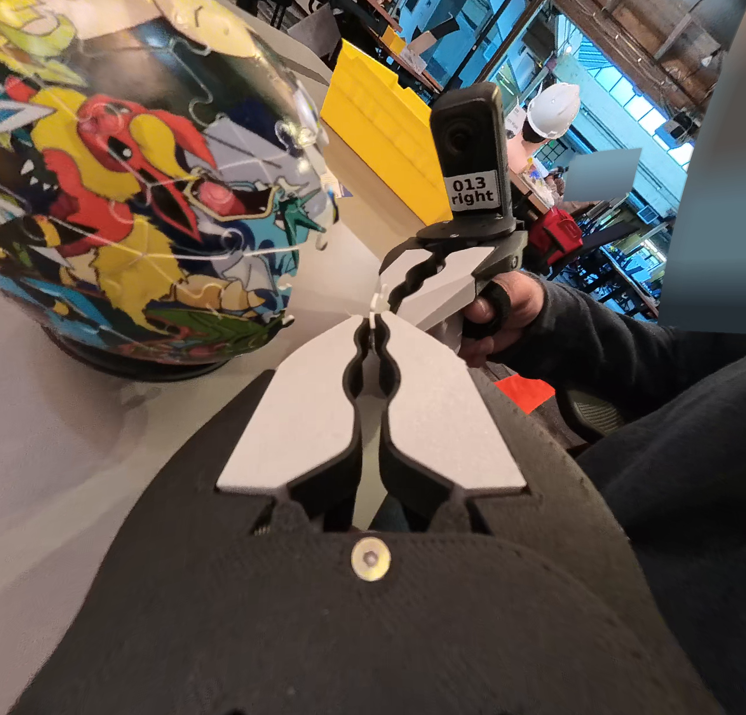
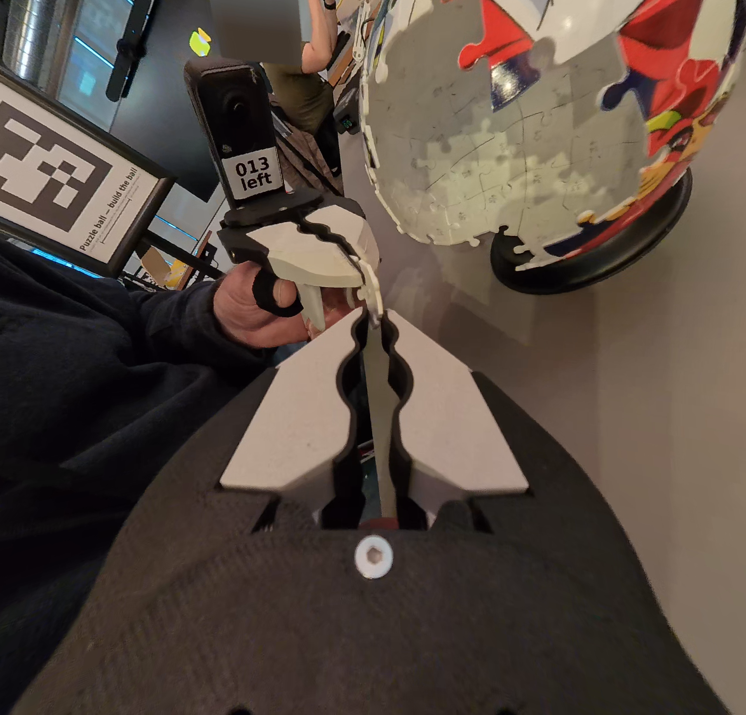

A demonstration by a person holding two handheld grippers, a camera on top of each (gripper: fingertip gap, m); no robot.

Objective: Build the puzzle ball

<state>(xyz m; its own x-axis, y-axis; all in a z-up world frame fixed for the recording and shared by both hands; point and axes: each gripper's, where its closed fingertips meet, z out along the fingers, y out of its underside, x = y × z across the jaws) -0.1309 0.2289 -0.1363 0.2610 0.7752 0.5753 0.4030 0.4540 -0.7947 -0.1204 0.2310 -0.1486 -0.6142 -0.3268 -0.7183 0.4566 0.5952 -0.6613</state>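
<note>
Left wrist view puts the puzzle ball (image 1: 153, 195) at about ten o'clock, a large, partly built shell of printed pieces seated on a dark ring stand (image 1: 137, 362) on the pale surface (image 1: 60, 453); the right wrist view shows the same ball at one o'clock with a wide gap in its side, the unprinted inner wall open to sight and jagged tabs along the rim; I judge it a light, hollow and brittle thing that would buckle or shed pieces if squeezed, best steadied low, near the stand, and pressed only gently at the gap's edge. The loose puzzle piece (image 2: 373, 288) is small, thin, stiff and probably slick, held in the air between the two tools, well apart from the ball; the left gripper (image 1: 371, 328) has its fingers (image 1: 319, 393) closed on one edge of it, and the right gripper (image 2: 373, 320) has its fingers (image 2: 311, 405) nearly together at the other edge, though whether they truly pinch it I cannot tell; an edge hold that leaves the tabs free looks wisest. The surface is plain and matt; a yellow bin (image 1: 379, 130) stands at twelve o'clock behind it, and the room beyond is a busy workshop with benches, a white hard hat (image 1: 553, 108) at two o'clock, and a framed marker sign (image 2: 68, 187) at nine o'clock.
</note>
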